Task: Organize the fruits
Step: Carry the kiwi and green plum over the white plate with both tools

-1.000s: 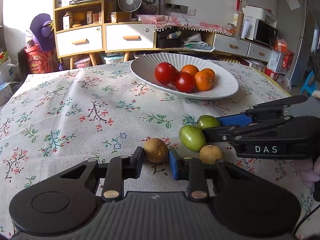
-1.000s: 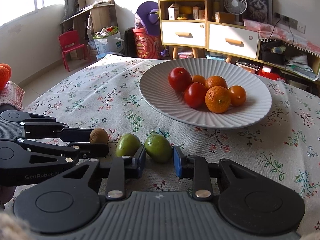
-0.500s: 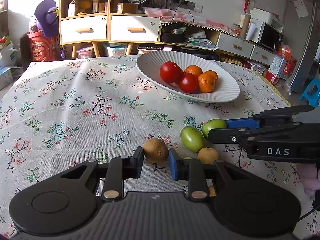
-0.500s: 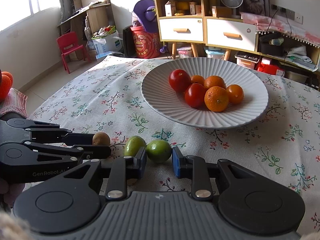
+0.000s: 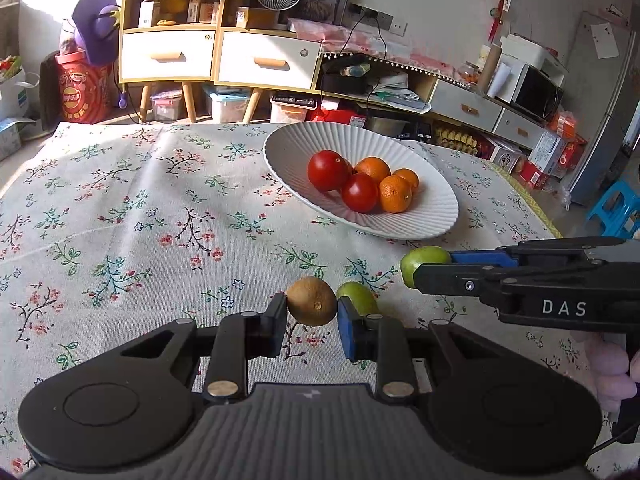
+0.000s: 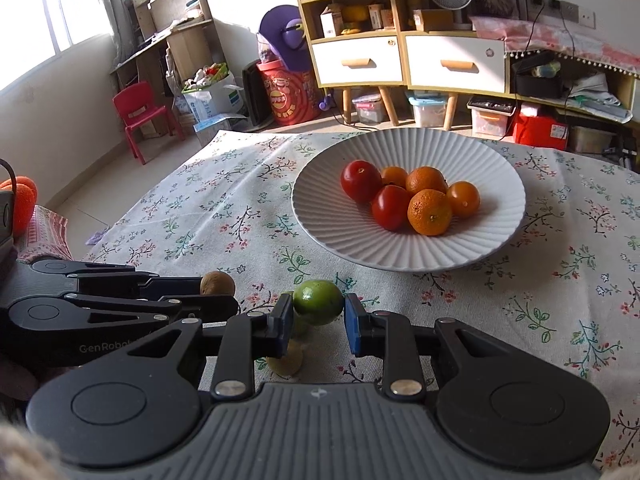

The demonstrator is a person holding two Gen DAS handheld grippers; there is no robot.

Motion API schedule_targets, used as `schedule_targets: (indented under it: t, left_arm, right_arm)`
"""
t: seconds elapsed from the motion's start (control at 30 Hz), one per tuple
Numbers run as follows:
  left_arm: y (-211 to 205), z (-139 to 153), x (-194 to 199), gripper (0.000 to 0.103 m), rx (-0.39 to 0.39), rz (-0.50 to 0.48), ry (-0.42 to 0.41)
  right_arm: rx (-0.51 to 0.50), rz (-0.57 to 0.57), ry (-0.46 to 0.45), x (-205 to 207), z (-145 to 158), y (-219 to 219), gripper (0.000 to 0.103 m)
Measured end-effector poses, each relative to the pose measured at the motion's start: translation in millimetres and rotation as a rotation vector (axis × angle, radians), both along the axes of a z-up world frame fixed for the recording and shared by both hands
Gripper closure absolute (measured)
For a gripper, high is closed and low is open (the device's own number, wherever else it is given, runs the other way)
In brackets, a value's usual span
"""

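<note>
Tablecloth [image 5: 120,240]: floral; white plate [image 5: 440,216] holds tomatoes, oranges.
Hidden: second green fruit [image 5: 356,296] partly behind my finger.
Left gripper [image 5: 312,320]: clamps brown kiwi [image 5: 312,306], now lifted.
Right gripper [image 6: 318,320]: clamps green fruit [image 6: 318,302], also raised.

Left gripper [image 5: 312,322]: its right finger hides approx half of a green fruit [image 5: 357,298] just behind it; the yellowish fruet near it can't be seen in this view at all. Right gripper [image 5: 416,270] enters from the right edge, body cut off; its near finger covers the lower part of the lime [image 5: 424,258]. Hand [image 5: 616,376] behind it only partly in frame.

Right wrist view: right gripper [image 6: 318,318], left finger hides most of a green fruit [image 6: 300,327] below the lime; a yellowish fruit [image 6: 286,362] under the finger is blurred, type can't tell. Left gripper [image 6: 234,294] covers the lower part of the kiwi [image 6: 218,283].
</note>
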State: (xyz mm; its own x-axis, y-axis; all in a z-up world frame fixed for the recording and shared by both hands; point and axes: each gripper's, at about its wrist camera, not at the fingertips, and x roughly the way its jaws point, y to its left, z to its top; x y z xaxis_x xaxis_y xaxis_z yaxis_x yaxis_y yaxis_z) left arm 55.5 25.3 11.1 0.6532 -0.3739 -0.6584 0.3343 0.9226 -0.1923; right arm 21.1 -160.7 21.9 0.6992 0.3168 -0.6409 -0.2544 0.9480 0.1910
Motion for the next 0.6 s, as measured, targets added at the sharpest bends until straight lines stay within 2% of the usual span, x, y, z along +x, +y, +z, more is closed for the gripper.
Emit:
schedule_targets:
  t: [0.33, 0.43, 0.6]
  left_arm:
    - [-15, 19, 9, 0.086, -0.022, -0.002, -0.015]
    - [-23, 22, 11, 0.086, -0.042, -0.003, -0.039]
    - [-47, 24, 22, 0.086, -0.023, -0.018, -0.075]
  right_arm:
    - [0.011, -0.081, -0.031, 12, 15, -24, 0.078]
    - [0.021, -0.122, -0.033, 20, 15, -37, 0.078]
    - [0.038, -0.18, -0.03, 33, 10, -56, 0.078]
